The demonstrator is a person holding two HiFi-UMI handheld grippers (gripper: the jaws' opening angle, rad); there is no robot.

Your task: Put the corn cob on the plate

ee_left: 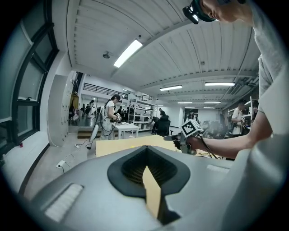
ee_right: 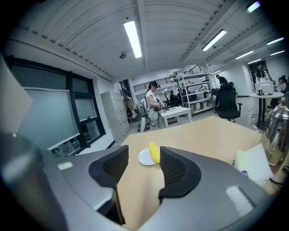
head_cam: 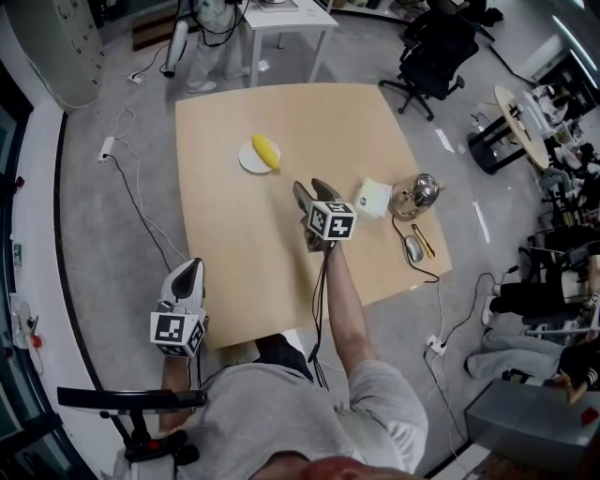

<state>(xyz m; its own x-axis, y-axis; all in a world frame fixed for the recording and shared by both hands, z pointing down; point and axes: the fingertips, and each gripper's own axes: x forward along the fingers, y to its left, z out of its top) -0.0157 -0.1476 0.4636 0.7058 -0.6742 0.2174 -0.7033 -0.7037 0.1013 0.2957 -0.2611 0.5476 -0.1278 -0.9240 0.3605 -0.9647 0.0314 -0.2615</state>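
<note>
The yellow corn cob [head_cam: 266,152] lies on a small white plate [head_cam: 248,160] on the far left part of the wooden table [head_cam: 244,244]. In the right gripper view the corn cob [ee_right: 154,152] and plate [ee_right: 144,158] show ahead, between the jaws but well beyond them. My right gripper [head_cam: 312,187] hovers over the table's middle, short of the plate, open and with nothing in it [ee_right: 143,153]. My left gripper [head_cam: 190,269] hangs off the table's near left edge, its pads [ee_left: 135,164] meeting at the tips with nothing held.
A white cloth pack [head_cam: 372,197], a shiny metal kettle [head_cam: 415,194], a computer mouse [head_cam: 413,248] and a yellow pen-like item [head_cam: 424,241] sit on the table's right side. A black office chair [head_cam: 436,52] and a white desk [head_cam: 281,21] stand beyond. Cables trail over the floor.
</note>
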